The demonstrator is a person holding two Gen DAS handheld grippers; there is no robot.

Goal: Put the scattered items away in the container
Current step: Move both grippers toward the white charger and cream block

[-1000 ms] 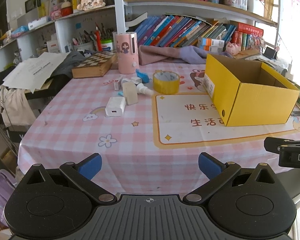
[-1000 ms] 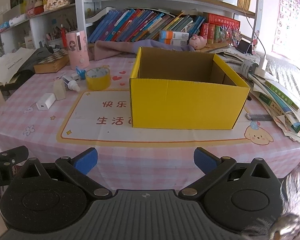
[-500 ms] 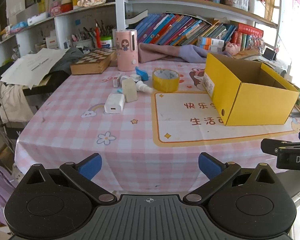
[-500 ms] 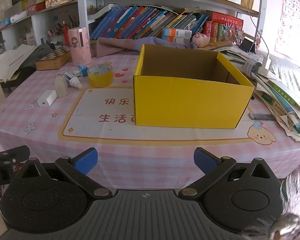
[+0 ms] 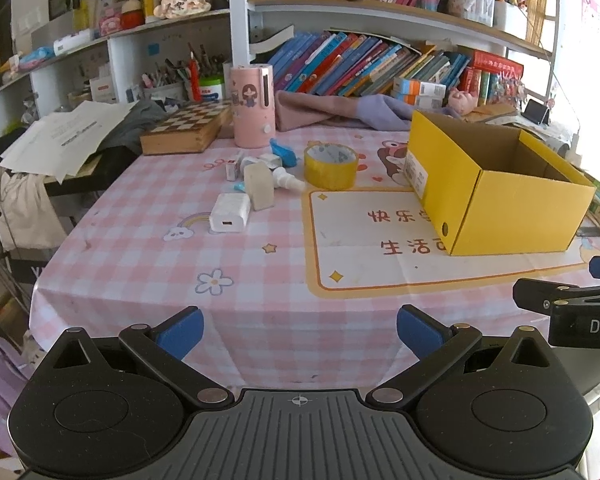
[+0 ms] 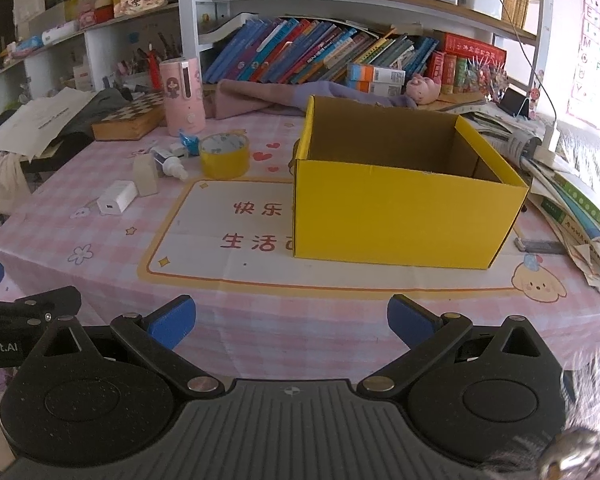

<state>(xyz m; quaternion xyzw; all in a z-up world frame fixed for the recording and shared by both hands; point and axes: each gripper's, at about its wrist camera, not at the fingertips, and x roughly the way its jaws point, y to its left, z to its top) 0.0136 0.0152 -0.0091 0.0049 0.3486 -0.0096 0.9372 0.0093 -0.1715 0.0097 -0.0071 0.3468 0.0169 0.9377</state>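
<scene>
Left gripper (image 5: 300,330): black ribbed body, blue rubber pads spread wide, nothing between them. Right gripper (image 6: 291,320): same build, likewise spread and empty. Both hang at the near edge of the surface (image 5: 260,280), a pink checked cloth with a glossy cream mat. Centre-left of the left view: boxy white charger (image 5: 229,213), beige block (image 5: 259,185), small white bottle (image 5: 286,181), yellow tape roll (image 5: 331,165). Right: open yellow cardboard box (image 6: 404,216), matte brown inside.
</scene>
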